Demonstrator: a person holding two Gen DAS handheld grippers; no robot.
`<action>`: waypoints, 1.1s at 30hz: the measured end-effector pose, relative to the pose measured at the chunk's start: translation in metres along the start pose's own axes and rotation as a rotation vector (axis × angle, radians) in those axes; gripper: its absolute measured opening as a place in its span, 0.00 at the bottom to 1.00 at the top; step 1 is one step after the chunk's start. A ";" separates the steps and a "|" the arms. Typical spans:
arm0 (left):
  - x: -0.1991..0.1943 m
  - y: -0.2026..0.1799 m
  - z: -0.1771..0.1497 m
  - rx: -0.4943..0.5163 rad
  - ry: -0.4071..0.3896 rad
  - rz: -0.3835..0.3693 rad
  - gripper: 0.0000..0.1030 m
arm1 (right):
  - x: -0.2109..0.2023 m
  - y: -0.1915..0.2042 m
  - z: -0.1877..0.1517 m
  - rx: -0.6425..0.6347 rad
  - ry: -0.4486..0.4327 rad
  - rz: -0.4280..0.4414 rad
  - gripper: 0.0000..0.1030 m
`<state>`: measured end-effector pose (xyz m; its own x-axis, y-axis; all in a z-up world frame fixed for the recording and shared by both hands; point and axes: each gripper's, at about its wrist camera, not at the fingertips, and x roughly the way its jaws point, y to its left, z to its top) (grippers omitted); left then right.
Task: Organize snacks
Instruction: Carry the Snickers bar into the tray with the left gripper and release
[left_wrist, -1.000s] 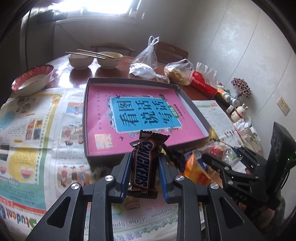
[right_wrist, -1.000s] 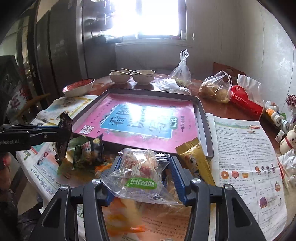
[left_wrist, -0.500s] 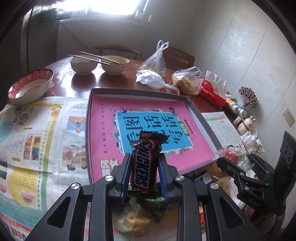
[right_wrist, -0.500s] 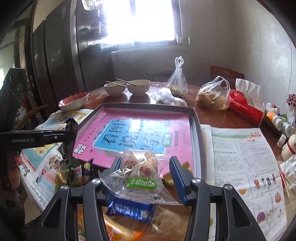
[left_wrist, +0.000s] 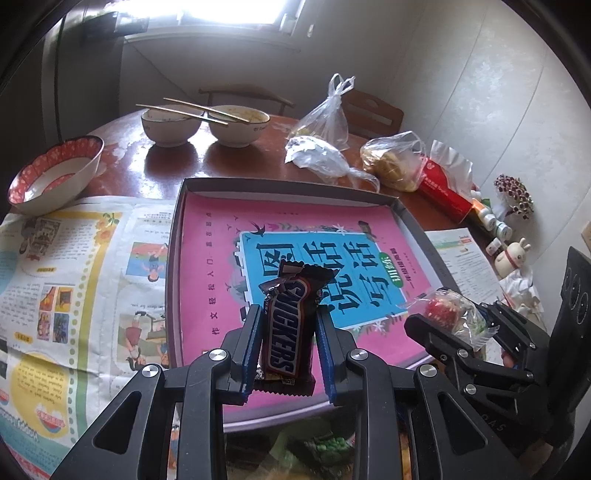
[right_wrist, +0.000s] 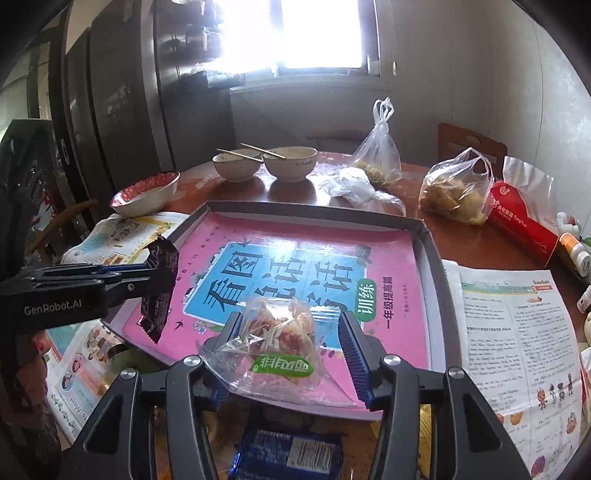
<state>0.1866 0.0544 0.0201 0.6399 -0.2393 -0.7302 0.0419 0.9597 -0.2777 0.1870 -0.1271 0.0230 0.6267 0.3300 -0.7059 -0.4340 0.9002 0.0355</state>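
Observation:
My left gripper (left_wrist: 286, 325) is shut on a brown Snickers bar (left_wrist: 286, 332) and holds it upright above the near edge of the grey tray (left_wrist: 288, 188), which is lined with a pink and blue sheet. My right gripper (right_wrist: 290, 332) is shut on a clear snack bag (right_wrist: 280, 343) with red pieces and a green label, above the tray's near right part. The left wrist view shows the right gripper (left_wrist: 443, 325) with its bag (left_wrist: 448, 314) at the right. The right wrist view shows the left gripper (right_wrist: 147, 275) with the Snickers bar (right_wrist: 159, 291) at the left.
Loose snacks lie below the grippers, among them a blue packet (right_wrist: 288, 454) and a green one (left_wrist: 328, 445). Newspaper (left_wrist: 74, 280) covers the table. Three bowls (left_wrist: 55, 173) (left_wrist: 170, 125) (left_wrist: 238, 125), plastic bags (left_wrist: 395, 162) and a red tissue pack (left_wrist: 447, 192) stand behind the tray.
Both grippers have risen and moved forward from the snack pile to above the tray's near edge, each still holding its snack.

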 end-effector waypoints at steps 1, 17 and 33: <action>0.002 0.000 0.000 -0.002 0.004 0.000 0.28 | 0.002 -0.001 0.000 0.001 0.004 -0.004 0.51; 0.019 -0.004 -0.004 0.029 0.029 0.063 0.28 | 0.027 -0.009 -0.003 0.023 0.065 -0.049 0.51; 0.020 -0.007 -0.007 0.032 0.035 0.066 0.28 | 0.026 -0.011 -0.005 0.036 0.073 -0.046 0.52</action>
<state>0.1939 0.0419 0.0031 0.6146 -0.1799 -0.7681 0.0252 0.9776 -0.2088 0.2046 -0.1298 0.0008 0.5959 0.2678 -0.7571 -0.3819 0.9238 0.0262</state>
